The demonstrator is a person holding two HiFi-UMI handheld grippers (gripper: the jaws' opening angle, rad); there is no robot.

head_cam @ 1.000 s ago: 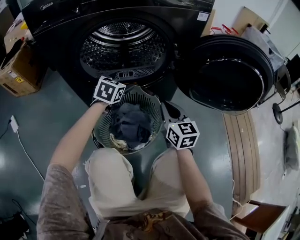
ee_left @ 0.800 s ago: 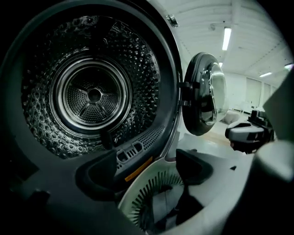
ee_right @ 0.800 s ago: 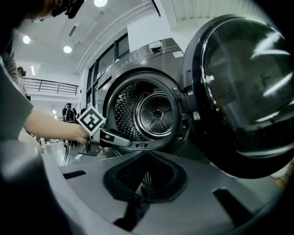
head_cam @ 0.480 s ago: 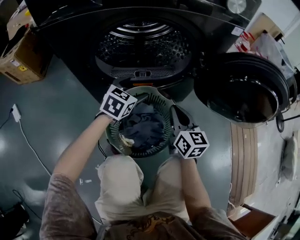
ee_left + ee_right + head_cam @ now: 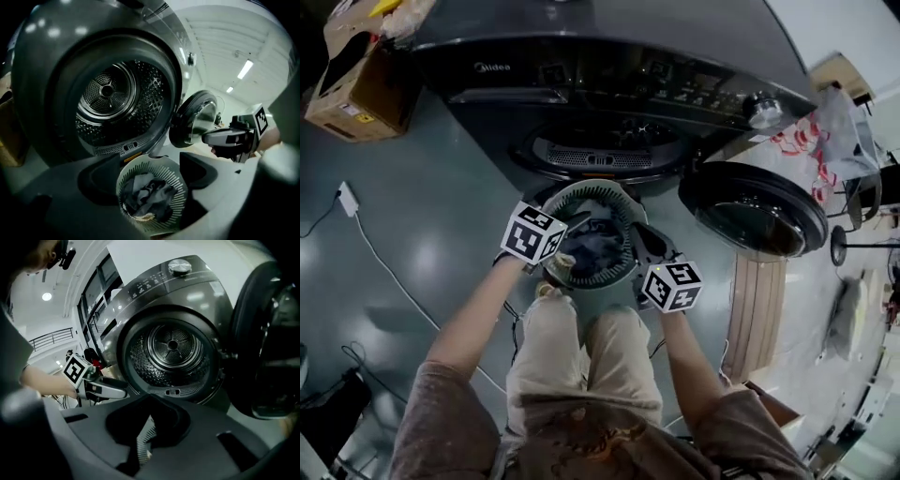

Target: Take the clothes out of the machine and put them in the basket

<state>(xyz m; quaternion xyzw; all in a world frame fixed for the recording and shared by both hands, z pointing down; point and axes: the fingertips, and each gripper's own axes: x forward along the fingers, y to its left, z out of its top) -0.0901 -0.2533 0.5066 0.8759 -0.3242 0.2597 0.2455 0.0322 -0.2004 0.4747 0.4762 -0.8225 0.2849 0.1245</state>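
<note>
Clothes [image 5: 589, 255]: dark bundle with a pale scrap at the near edge, all inside the round slatted basket [image 5: 623, 202]. The basket stands on the floor just in front of the machine [image 5: 609, 89].

Left gripper [image 5: 147, 165]: fingers [image 5: 96, 180] spread wide and holding nothing. In the left gripper view the basket [image 5: 176, 185] and the clothes [image 5: 150, 194] sit in the gap between them, lower down and clear of both pads. In the head view this gripper [image 5: 562, 228] is at the basket's left rim; can't tell if it touches.

Right gripper [image 5: 150, 401]: fingers [image 5: 176, 420] closed tip to tip, with only a narrow wedge-shaped slit behind the tips. The basket's white ribs [image 5: 144, 439] show through the slit; I see nothing clamped. In the head view it [image 5: 649, 251] hangs by the basket's right rim.

Each gripper shows in the other's view, on opposite sides of the basket.

Machine: the round door [image 5: 757, 211] is swung open to the right. The drum [image 5: 112, 101] shows bare perforated metal and a ribbed back wall.

Floor [image 5: 422, 216]: dark grey-green and glossy, with light reflections. A white cable [image 5: 370, 248] runs across it on the left. A cardboard box [image 5: 352, 80] stands left of the machine, and pale wooden boards [image 5: 755, 314] lie to the right under the door.

Room: ceiling strip lights [image 5: 244, 69], a railing [image 5: 51, 338] far back.
</note>
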